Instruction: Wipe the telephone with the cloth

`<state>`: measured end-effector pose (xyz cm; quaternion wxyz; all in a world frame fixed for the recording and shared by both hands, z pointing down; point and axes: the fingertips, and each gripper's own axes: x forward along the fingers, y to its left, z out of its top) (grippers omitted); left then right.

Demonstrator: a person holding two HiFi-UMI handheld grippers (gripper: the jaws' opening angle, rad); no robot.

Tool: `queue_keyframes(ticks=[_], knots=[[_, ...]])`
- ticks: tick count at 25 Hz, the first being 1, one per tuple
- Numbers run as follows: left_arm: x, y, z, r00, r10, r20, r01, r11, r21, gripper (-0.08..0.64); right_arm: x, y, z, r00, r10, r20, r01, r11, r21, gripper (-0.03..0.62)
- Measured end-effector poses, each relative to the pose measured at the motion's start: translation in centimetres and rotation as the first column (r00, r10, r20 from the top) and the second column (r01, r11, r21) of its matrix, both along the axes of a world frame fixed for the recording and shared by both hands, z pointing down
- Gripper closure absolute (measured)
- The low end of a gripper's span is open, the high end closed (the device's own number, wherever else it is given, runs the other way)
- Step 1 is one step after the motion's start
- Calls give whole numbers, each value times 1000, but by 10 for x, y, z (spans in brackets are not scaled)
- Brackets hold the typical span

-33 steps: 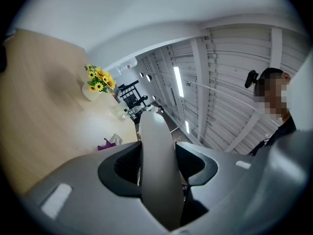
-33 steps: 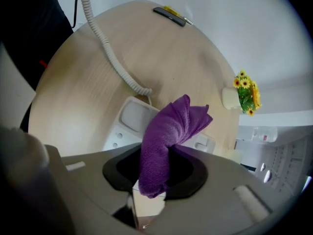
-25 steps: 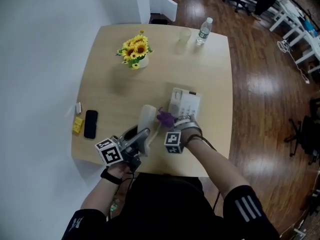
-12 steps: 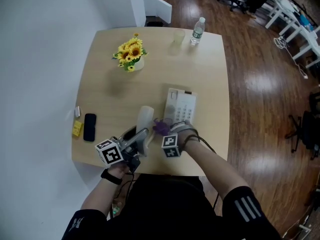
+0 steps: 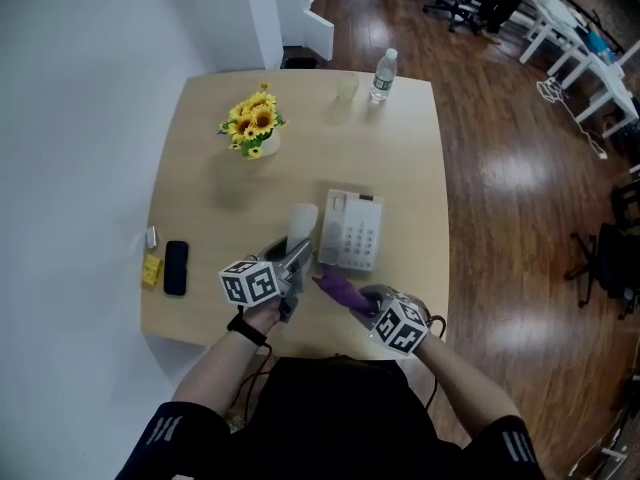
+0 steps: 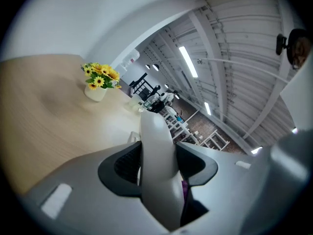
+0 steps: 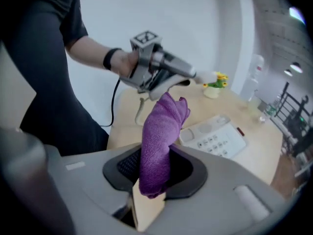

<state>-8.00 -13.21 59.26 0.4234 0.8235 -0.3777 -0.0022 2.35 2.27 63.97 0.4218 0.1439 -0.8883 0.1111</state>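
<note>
The white telephone base lies flat on the table, its keypad also showing in the right gripper view. My left gripper is shut on the white handset, held just left of the base; the handset stands up between the jaws. A coiled cord hangs from it. My right gripper is shut on a purple cloth near the table's front edge, apart from the base. The cloth sticks up from its jaws.
A pot of sunflowers stands at the far left. At the far edge are a water bottle and a cup. A black phone and a yellow item lie at the left edge. Wooden floor lies to the right.
The right gripper has drawn back with the cloth from the telephone base toward the front edge. The left gripper has shifted right with the handset, closer to the base.
</note>
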Motion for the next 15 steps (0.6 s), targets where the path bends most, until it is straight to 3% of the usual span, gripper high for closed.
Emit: queue_keyframes(ticks=[5, 9, 12, 15], knots=[[32, -30, 45, 988, -32, 152, 40, 998, -50, 353, 49, -7, -45, 953, 244, 177, -250, 968, 15, 476], [55, -50, 74, 966, -51, 254, 68, 996, -60, 353, 78, -18, -70, 845, 442, 302, -453, 891, -36, 476], [67, -59, 90, 945, -48, 323, 68, 996, -50, 353, 89, -19, -80, 786, 510, 348, -515, 853, -86, 476], [76, -62, 97, 934, -41, 355, 56, 998, -32, 353, 96, -17, -77, 787, 511, 345, -514, 853, -92, 476]])
